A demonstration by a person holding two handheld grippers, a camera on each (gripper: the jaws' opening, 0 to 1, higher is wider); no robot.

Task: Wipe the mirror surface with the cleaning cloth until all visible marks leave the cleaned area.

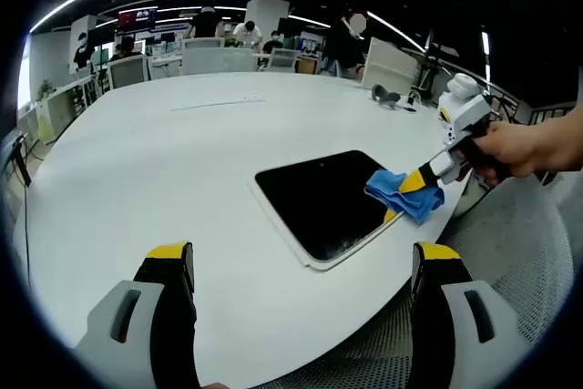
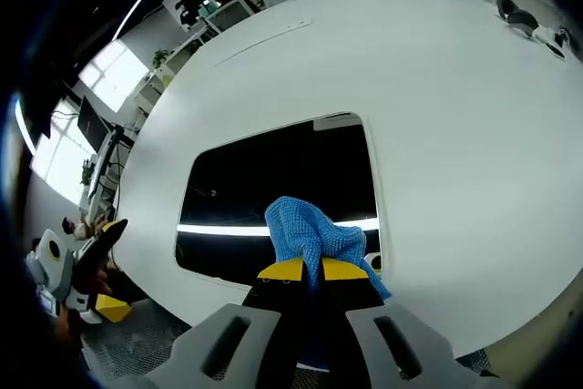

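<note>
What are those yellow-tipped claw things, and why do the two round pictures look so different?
Those are tongs that a person holds, one in each hand. Each has a small camera riding on it, looking forward along its two prongs, so you get two pictures of the same moment.

In the left gripper view, the left tongs stand open at the bottom, holding nothing. Ahead, a person's hand holds the right tongs, which press a blue cloth onto a dark mirror.

The right gripper view is taken from those right tongs. They are pinched shut on the blue cloth, which sits on the mirror. The bright stripe in the mirror looks like a reflected ceiling light.

The mirror lies flat near the edge of a big white table. Far behind are desks and chairs.
</note>
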